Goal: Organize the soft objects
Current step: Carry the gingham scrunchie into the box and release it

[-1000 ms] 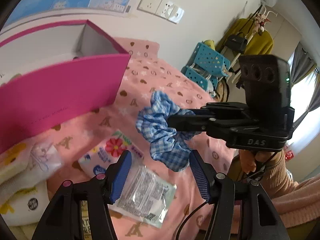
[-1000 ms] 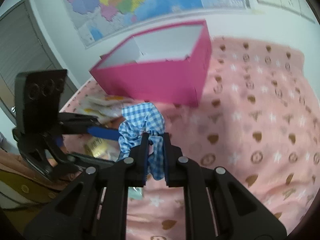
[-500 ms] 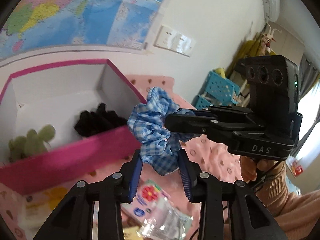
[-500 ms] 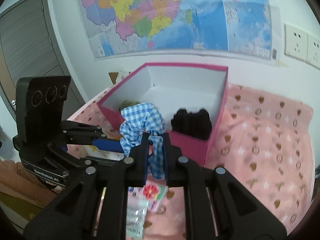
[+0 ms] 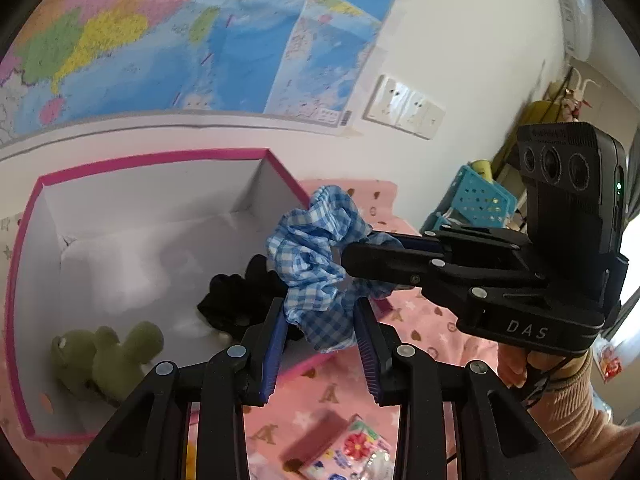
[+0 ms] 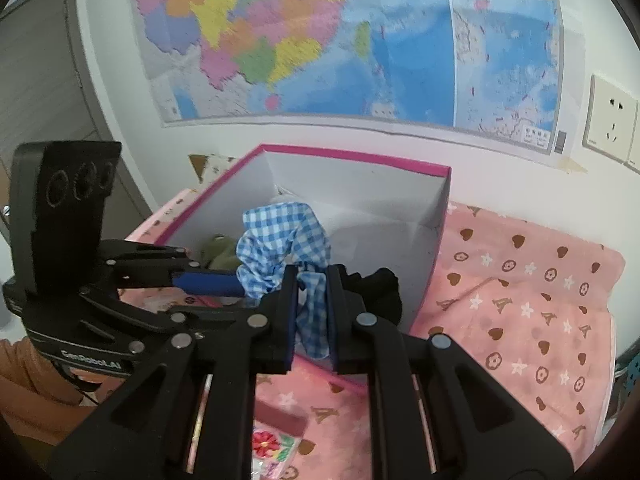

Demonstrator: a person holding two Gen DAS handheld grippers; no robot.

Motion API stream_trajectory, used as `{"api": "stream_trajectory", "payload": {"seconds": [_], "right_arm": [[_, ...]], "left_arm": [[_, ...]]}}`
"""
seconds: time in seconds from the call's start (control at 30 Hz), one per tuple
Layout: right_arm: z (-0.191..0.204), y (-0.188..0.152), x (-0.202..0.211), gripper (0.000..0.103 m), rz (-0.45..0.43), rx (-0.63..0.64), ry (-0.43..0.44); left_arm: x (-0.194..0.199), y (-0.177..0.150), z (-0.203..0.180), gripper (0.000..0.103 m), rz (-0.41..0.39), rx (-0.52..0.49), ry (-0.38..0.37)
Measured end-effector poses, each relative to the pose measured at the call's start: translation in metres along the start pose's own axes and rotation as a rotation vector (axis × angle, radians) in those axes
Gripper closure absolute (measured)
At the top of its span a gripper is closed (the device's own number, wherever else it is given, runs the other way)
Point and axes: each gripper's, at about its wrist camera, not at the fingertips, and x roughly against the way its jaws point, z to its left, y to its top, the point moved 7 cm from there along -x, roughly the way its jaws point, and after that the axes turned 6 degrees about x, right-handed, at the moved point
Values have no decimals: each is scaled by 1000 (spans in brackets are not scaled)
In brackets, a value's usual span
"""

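Left tongs: clamped on the blue-and-white gingham fabric scrunchie
Right tongs: clamped on the same scrunchie
Below: open pink cardboard box

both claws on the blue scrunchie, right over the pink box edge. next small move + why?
Probably carry the scrunchie a bit further over the pink box, then let go. The left claw and right claw both pinch it above the near wall, and the green plush and black item already lie inside.
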Motion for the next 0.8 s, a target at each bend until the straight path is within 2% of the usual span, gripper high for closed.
{"api": "stream_trajectory", "payload": {"seconds": [0.3, 0.37, 0.4, 0.43, 0.8], "right_arm": [[-16, -9, -29, 86, 84, -32, -41], [-20, -11, -35, 73, 108, -34, -75], [-22, -12, -35, 62, 112, -33, -97], [-24, -13, -34, 58, 111, -29, -120], [-15, -21, -4, 58, 42, -31, -107]], "left_arm": [[-25, 1, 20, 70, 55, 41, 47], [-27, 1, 25, 70, 58, 61, 62], [-26, 0, 28, 70, 56, 64, 69], [-25, 0, 29, 68, 52, 65, 79], [5, -12, 33, 65, -18, 26, 123]]}}
